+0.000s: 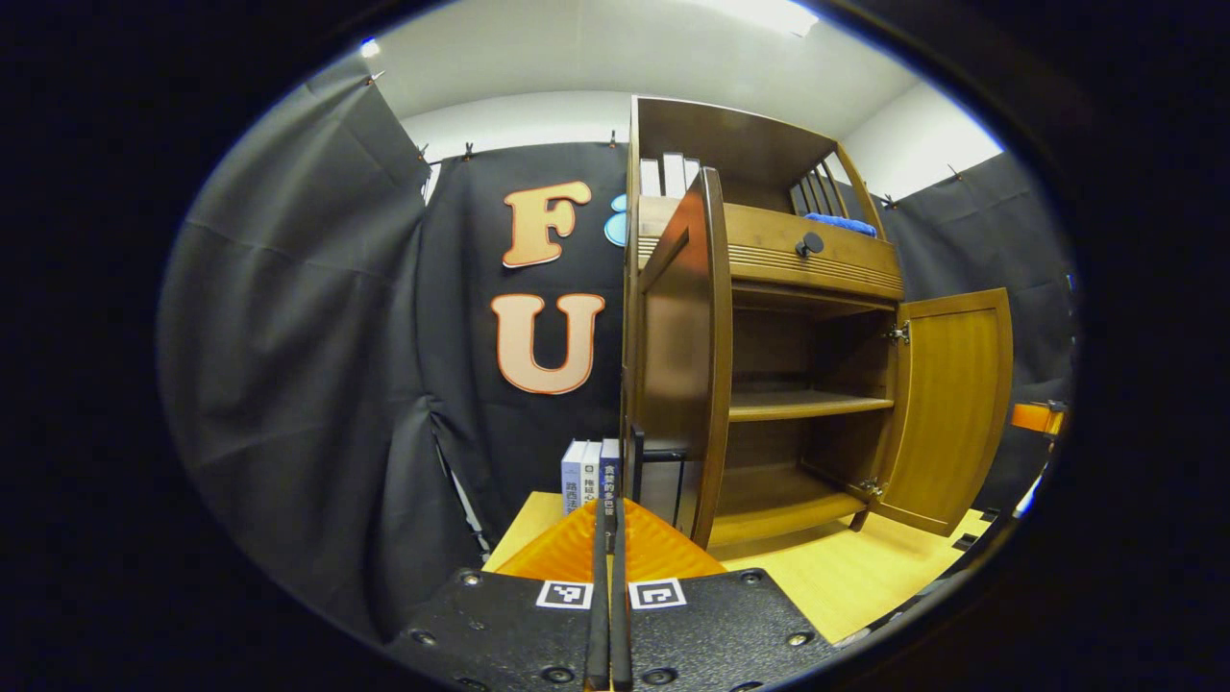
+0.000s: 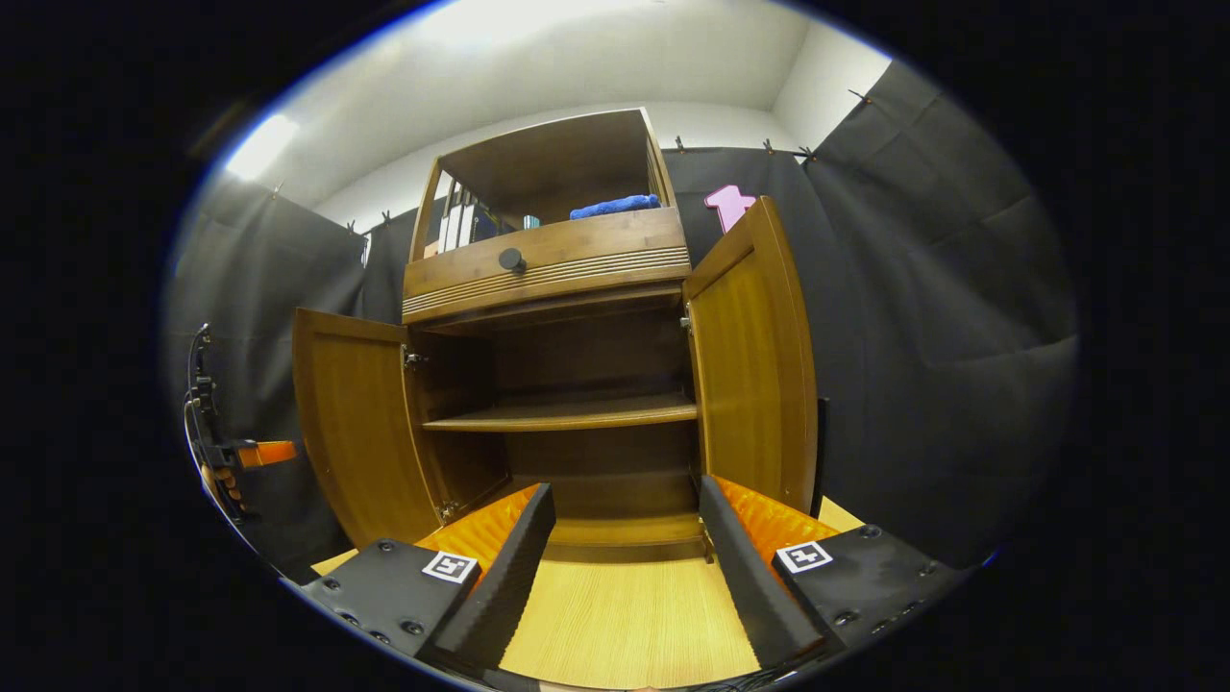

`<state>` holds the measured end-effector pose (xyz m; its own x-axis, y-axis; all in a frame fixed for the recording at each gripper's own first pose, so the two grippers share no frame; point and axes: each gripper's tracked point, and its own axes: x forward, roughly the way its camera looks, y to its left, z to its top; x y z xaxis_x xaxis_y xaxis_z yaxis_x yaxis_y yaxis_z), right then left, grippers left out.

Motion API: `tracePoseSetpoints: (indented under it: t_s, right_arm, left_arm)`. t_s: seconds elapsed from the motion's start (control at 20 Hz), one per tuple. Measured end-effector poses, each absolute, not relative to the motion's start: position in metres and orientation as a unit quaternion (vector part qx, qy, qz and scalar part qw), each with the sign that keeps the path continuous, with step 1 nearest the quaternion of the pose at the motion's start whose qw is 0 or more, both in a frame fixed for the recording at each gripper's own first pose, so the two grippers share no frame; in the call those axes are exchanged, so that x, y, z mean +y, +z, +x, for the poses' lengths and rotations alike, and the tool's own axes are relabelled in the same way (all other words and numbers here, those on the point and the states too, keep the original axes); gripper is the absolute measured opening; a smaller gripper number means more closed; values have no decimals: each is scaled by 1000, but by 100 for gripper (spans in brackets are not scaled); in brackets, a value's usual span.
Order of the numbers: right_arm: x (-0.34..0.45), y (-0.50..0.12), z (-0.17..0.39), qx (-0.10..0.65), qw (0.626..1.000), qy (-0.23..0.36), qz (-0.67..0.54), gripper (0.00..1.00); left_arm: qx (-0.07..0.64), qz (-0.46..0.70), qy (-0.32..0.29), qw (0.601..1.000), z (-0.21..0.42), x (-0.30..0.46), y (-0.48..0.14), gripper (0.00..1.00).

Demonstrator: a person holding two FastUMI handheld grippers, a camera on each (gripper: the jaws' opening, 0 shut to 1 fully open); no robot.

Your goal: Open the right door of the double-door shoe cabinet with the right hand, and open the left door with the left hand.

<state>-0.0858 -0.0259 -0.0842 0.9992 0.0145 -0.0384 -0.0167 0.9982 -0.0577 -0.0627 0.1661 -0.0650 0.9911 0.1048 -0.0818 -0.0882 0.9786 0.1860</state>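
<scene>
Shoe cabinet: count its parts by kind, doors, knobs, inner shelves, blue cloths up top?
Open doors: 2, left door and right door
Round dark knob: 1
Inner shelf: 1
Blue cloth: 1
Total: 5

Books (image 1: pixel 588 473) half hidden behind left gripper (image 1: pixel 608 538); top-shelf items too small.

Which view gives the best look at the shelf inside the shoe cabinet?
The right gripper view: it faces the open cabinet head-on, so the shelf shows across its full width between both open doors. In the left gripper view, the left door stands edge-on and hides part of the shelf.
</scene>
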Motion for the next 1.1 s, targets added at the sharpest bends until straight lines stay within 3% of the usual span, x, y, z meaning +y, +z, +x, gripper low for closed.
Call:
tracePoseSetpoints:
  t_s: [0.4,0.5,0.55,0.6,0.95,1.0,1.05,1.1]
  right_arm:
    - [-36,-78,-87,14,999,5,-32,98]
    - [-42,-75,-89,11,999,3,-31,98]
    - [-45,-75,-89,10,999,1,-31,98]
    - [-48,-75,-89,11,1000,1,-29,98]
    - [-65,-72,-92,13,999,-3,-31,98]
    - [-69,-71,-93,13,999,-4,-33,98]
    - [-72,-70,-95,12,999,-6,-35,98]
    - [-76,-68,-96,11,999,-8,-35,100]
  left_arm:
    - [36,43,23,998,-82,118,-46,0]
    - [32,46,19,998,-82,107,-41,5]
    - [33,44,18,998,-82,102,-42,15]
    - [35,42,16,998,-83,96,-42,17]
    - [32,28,-8,999,-71,56,-37,22]
    - [28,29,-7,999,-72,53,-35,24]
    - [24,29,-7,999,-70,50,-32,43]
    - [20,31,-8,999,-70,45,-29,46]
